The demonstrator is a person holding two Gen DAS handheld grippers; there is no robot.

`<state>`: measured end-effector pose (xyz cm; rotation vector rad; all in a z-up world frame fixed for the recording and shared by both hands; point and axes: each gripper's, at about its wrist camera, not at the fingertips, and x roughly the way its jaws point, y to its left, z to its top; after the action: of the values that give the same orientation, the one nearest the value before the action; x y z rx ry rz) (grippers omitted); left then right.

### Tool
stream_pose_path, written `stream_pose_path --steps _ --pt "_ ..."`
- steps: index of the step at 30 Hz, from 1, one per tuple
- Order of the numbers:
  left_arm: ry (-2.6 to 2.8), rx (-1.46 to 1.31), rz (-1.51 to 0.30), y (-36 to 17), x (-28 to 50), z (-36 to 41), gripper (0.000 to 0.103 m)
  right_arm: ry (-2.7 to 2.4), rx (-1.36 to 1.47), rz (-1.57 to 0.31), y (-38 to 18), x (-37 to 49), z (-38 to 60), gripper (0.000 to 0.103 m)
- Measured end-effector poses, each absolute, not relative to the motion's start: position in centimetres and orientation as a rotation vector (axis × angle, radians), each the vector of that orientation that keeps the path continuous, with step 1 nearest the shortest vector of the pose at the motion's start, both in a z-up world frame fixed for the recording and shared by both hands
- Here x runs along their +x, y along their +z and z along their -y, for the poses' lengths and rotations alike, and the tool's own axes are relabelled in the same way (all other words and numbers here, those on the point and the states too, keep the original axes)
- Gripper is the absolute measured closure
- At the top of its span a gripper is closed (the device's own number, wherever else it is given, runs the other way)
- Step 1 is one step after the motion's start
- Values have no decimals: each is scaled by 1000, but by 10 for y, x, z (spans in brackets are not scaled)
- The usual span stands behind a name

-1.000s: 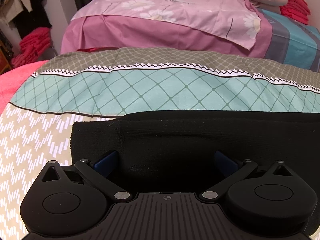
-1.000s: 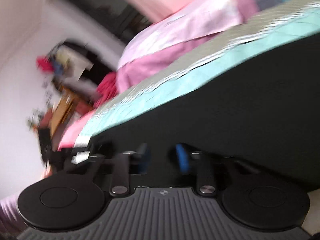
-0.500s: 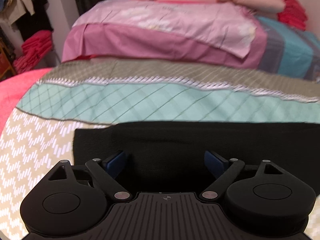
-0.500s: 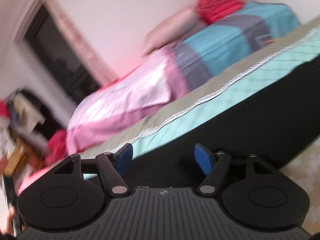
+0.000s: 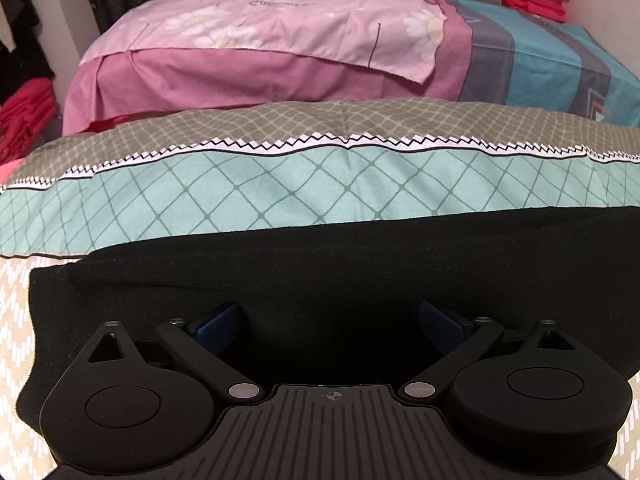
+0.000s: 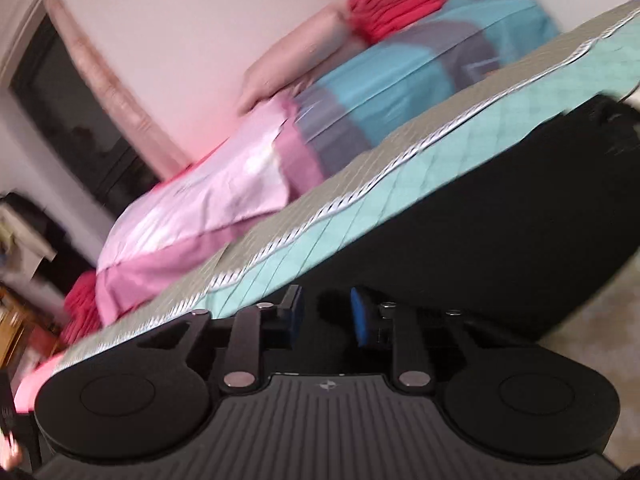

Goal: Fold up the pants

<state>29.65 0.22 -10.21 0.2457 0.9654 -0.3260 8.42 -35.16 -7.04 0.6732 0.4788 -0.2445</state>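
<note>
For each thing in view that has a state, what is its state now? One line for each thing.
black pants: folded, lying flat on the patterned bedspread.
left tool: open, fingers wide apart above the pants, not gripping.
right tool: closing, narrow gap between its fingers; whether cloth is between them cannot be told.
pink sheet: spread, its edge hanging over.
red clothes: stacked.

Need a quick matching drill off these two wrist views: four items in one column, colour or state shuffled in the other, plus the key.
Things:
1. knit pants spread flat on the bed
2. floral sheet draped over the far bedding
3. diamond-grid band of the quilt
4. left gripper

Colour or state:
A. pale pink
B. fingers spread wide, nothing pinched
C. black
D. mint green

Pairs: 1-C, 2-A, 3-D, 4-B
</note>
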Motion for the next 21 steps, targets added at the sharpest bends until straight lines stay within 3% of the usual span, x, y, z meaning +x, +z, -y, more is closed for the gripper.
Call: stream_pose_path --steps 1,3,5,6,7,10,14,15,16,18,21 --pt "-327 248 -965 -102 298 -2 0 -203 643 -484 -69 82 344 42" --pt "-324 250 -967 -102 298 -1 0 -112 609 -535 -77 83 334 44" --pt "-320 246 -973 -102 299 -1 0 -107 570 -560 -86 82 337 60" --pt "-317 244 -975 -102 300 -1 0 -125 584 -547 -89 80 347 82" --pt "-317 245 -977 -102 300 0 0 -158 624 -533 -91 76 362 94" --pt "-319 249 -975 -103 300 -1 0 -315 740 -440 -92 60 410 103" --pt "-319 250 -975 -103 300 -1 0 -485 734 -386 -80 50 440 103" --pt "-318 250 -975 -103 299 -1 0 -499 732 -387 -76 49 439 91" --pt "-315 249 -976 -103 299 -1 0 -500 719 -396 -72 49 433 72" --pt "-311 250 -975 -104 299 -1 0 -389 671 -421 -71 53 416 59" --pt "-306 255 -979 -103 300 2 0 -276 628 -504 -81 63 408 65"
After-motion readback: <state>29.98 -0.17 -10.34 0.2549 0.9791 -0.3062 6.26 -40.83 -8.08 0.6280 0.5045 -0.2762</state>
